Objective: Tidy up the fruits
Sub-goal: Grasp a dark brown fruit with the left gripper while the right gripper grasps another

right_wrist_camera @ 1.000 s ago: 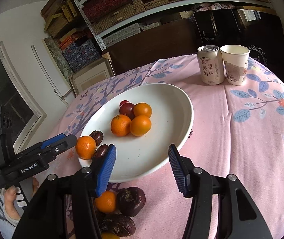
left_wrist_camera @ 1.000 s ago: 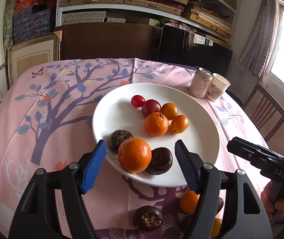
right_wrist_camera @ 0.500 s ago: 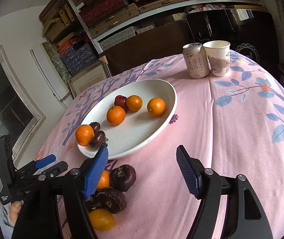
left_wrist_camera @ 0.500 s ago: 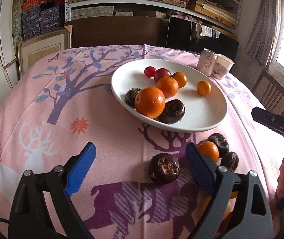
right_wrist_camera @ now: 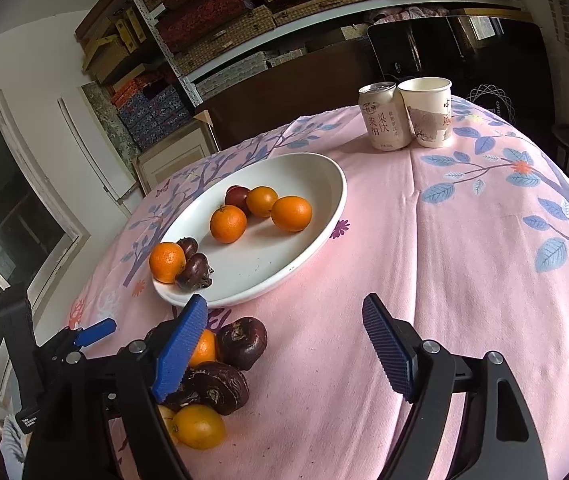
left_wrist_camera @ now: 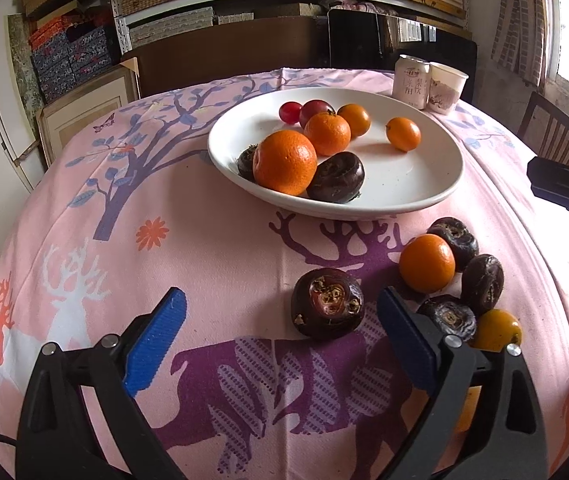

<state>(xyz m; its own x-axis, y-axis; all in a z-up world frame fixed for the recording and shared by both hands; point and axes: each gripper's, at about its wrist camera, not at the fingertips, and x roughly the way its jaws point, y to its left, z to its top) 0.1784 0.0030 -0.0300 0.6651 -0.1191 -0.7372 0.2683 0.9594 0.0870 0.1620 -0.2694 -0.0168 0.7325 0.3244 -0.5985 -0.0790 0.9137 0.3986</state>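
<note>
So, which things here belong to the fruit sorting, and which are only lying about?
Belong to the job:
- white plate with oranges, cherry tomatoes and water chestnuts on it
- loose water chestnut on the cloth
- loose orange
- yellow fruit

Only lying about:
- drink can
- paper cup
- tablecloth

In the left wrist view, the large orange (left_wrist_camera: 285,162) on the white plate (left_wrist_camera: 412,184) hides most of a dark water chestnut (left_wrist_camera: 245,160) behind it. The left gripper's finger (left_wrist_camera: 404,340) covers part of another water chestnut (left_wrist_camera: 450,322) and of a yellow fruit (left_wrist_camera: 496,330). The right gripper (left_wrist_camera: 568,186) is cut off by the picture's edge there. In the right wrist view, a blue pad (right_wrist_camera: 180,350) hides half a small orange (right_wrist_camera: 204,349). The print on the can (right_wrist_camera: 384,118) is too small to read fully.
</note>
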